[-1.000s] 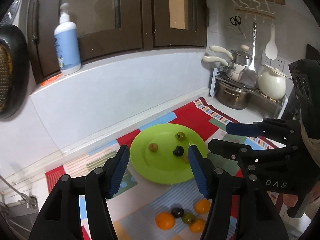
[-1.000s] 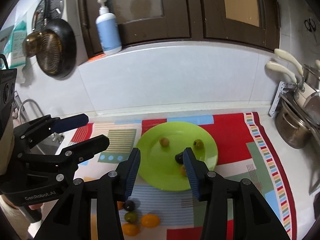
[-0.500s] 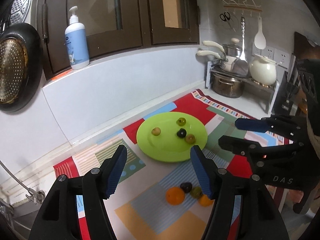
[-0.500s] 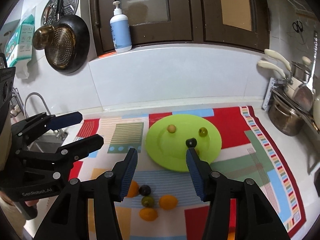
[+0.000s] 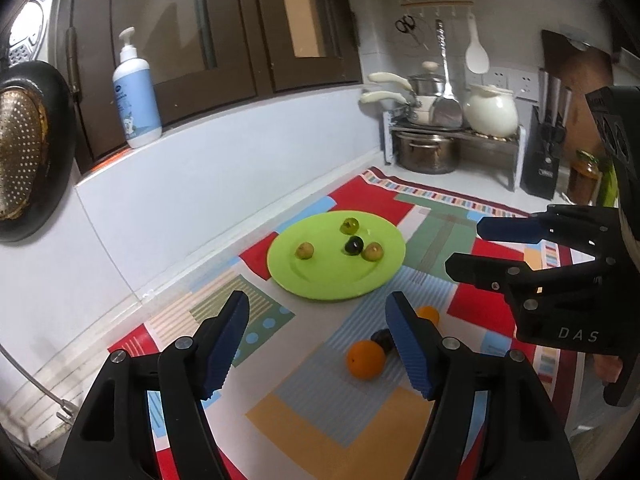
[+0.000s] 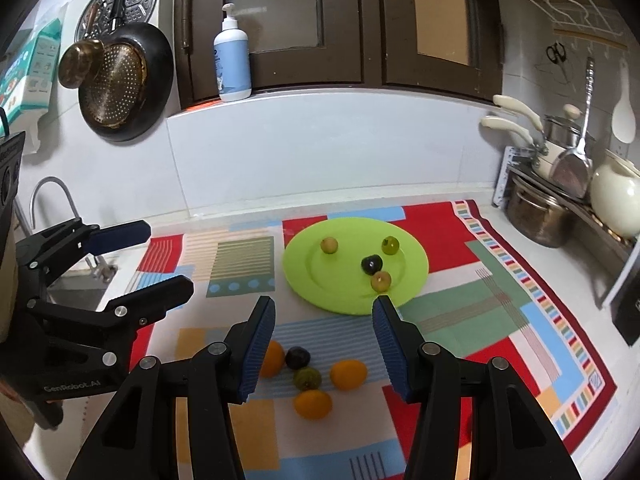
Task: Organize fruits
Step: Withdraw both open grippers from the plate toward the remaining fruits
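Observation:
A green plate (image 5: 320, 276) (image 6: 320, 280) lies on a patterned mat and carries several small fruits, among them a dark plum (image 5: 354, 245) (image 6: 371, 264). Nearer to me, loose on the mat, lie three oranges (image 6: 348, 374), a dark plum (image 6: 297, 357) and a green fruit (image 6: 307, 378). The left wrist view shows one orange (image 5: 365, 359) clearly; its right finger hides part of the cluster. My left gripper (image 5: 318, 344) hangs above the mat with its jaws opening and nothing between them. My right gripper (image 6: 323, 344) is open over the loose fruits, holding nothing.
A rack with pots and a white kettle (image 5: 490, 114) stands at the back right beside a knife block (image 5: 546, 156). A soap bottle (image 6: 232, 60) stands on the window ledge. A strainer pan (image 6: 120, 84) hangs on the wall, above a sink tap (image 6: 52, 200) at the left.
Both grippers have drawn back from the plate toward me, so the loose fruits now show in front of them. The left gripper's jaws have spread wider.

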`<state>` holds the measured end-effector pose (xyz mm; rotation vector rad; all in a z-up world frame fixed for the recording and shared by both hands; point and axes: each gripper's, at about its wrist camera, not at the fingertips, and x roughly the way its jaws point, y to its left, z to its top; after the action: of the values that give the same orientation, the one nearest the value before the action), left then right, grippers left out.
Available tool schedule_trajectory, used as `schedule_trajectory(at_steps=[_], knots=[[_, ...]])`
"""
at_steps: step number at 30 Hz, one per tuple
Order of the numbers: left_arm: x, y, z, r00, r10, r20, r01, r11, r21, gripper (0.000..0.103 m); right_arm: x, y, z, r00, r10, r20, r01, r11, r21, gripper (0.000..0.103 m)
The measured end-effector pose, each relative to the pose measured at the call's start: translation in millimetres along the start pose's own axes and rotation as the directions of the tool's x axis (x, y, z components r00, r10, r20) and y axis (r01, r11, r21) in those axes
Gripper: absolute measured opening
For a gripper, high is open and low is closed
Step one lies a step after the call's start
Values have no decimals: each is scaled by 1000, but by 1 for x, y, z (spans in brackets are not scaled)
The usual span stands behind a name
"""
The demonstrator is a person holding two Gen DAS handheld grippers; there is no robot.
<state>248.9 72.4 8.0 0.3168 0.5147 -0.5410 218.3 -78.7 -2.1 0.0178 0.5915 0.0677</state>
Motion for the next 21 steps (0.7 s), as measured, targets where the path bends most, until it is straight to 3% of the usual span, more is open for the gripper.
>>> schedule_trajectory(at_steps=[10, 21], knots=[[18, -4, -20, 996, -86, -37, 89, 992, 87, 70, 6, 11, -30, 998, -48, -44, 49, 999, 15, 52], [50, -13, -41, 981, -163, -102, 182, 957, 224, 70, 27, 19, -54, 989, -65, -130, 67, 998, 14, 52]])
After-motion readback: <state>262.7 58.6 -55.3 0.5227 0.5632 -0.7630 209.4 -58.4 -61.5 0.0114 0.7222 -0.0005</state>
